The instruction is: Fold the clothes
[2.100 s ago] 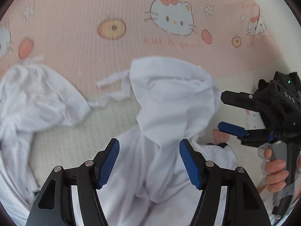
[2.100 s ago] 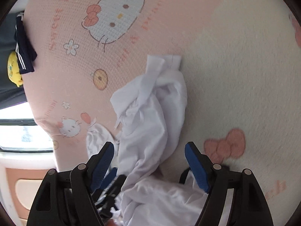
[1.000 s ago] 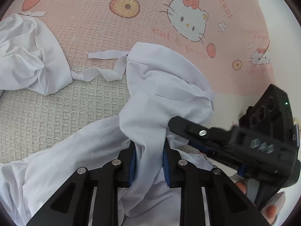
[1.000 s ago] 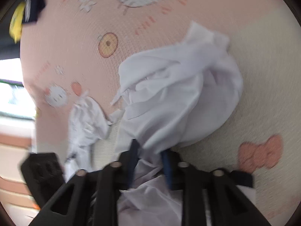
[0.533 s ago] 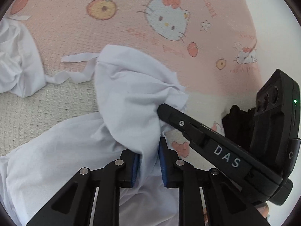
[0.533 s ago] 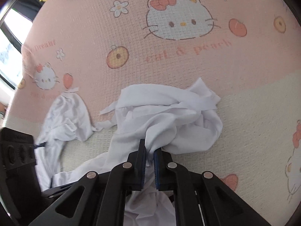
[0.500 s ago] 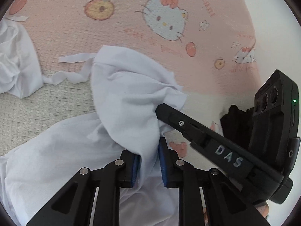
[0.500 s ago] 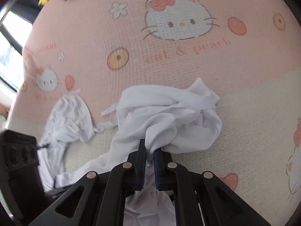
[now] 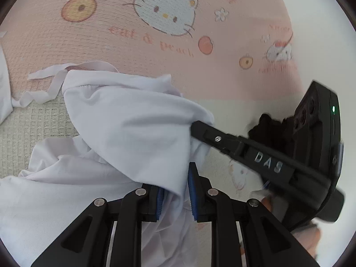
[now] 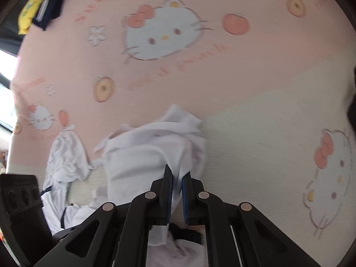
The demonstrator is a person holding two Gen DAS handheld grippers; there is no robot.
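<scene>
A crumpled white garment [image 9: 133,124] lies on a pink and cream Hello Kitty blanket [image 9: 133,33]. My left gripper [image 9: 175,191] is shut on a fold of it near its right side. My right gripper [image 9: 195,131] comes in from the right and is shut on the same bunch of cloth a little farther on. In the right wrist view my right gripper [image 10: 177,184] pinches the white garment [image 10: 142,158] between its blue pads and the cloth is lifted off the blanket [image 10: 244,89]. A thin white strap [image 9: 44,82] trails to the left.
More white cloth [image 10: 64,155] lies bunched to the left on the blanket. A black item [image 9: 269,129] sits behind my right gripper. Dark and yellow clothing [image 10: 42,2] lies at the far left corner. The left gripper body [image 10: 20,200] shows at the lower left.
Both grippers closed on the white garment about a second ago. Since then they have pulled the bunched cloth up and to the right, stretching it between them.
</scene>
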